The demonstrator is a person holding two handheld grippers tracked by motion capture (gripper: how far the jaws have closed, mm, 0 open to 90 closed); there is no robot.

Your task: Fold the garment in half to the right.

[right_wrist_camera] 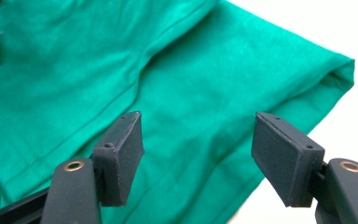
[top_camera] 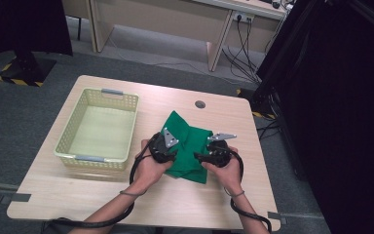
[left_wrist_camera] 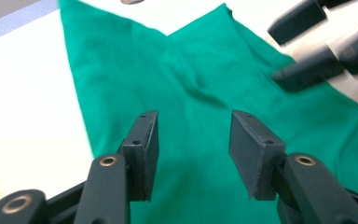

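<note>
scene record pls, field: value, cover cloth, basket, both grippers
work surface: light wooden table
cloth: green cloth, loosely folded and creased, lying flat on the table right of centre
basket: pale yellow-green basket on the left half of the table, nothing visible inside, apart from the cloth
left gripper: left gripper over the cloth's left part, jaws apart, nothing pinched
right gripper: right gripper over the cloth's right part near a folded edge, jaws apart, nothing pinched
hands: one on each gripper, coming in from the near edge

Light wooden table (top_camera: 78,192): green cloth (top_camera: 187,139) crumpled at centre, empty yellow basket (top_camera: 67,141) at left.
</note>
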